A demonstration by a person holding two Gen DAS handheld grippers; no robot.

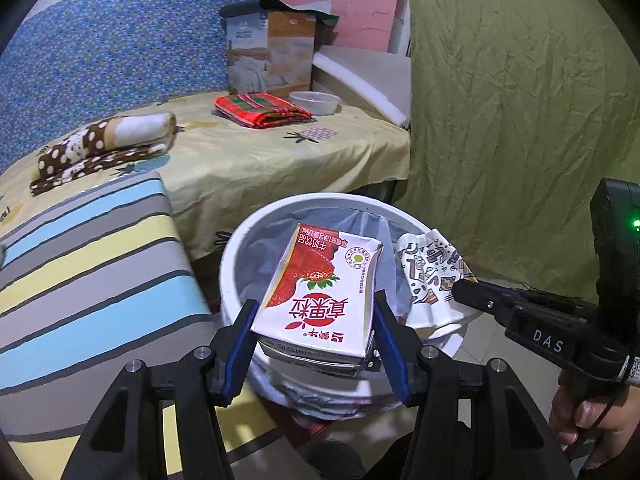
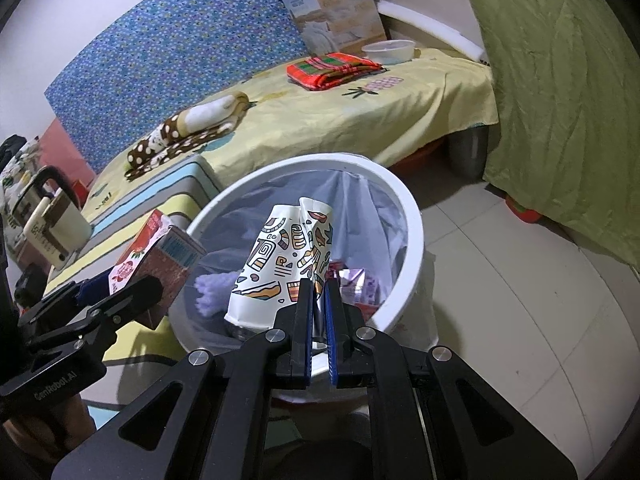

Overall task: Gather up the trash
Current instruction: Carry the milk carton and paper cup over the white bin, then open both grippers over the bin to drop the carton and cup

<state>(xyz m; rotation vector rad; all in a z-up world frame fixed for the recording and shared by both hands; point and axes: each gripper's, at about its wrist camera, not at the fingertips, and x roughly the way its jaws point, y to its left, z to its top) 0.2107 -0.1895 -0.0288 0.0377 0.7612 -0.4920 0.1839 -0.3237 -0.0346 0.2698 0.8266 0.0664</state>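
While both tools hang over the white bin (image 1: 236, 248), I see my left gripper (image 1: 316, 320) with its fingers (image 1: 240, 332) clamped on the sides of a strawberry milk carton (image 1: 320, 288). My right gripper (image 2: 319, 292) has its fingers (image 2: 306, 320) nearly closed, pinching a crumpled patterned paper cup (image 2: 280, 264) above the bin's liner bag (image 2: 368, 208), beside the bed (image 1: 248, 160).
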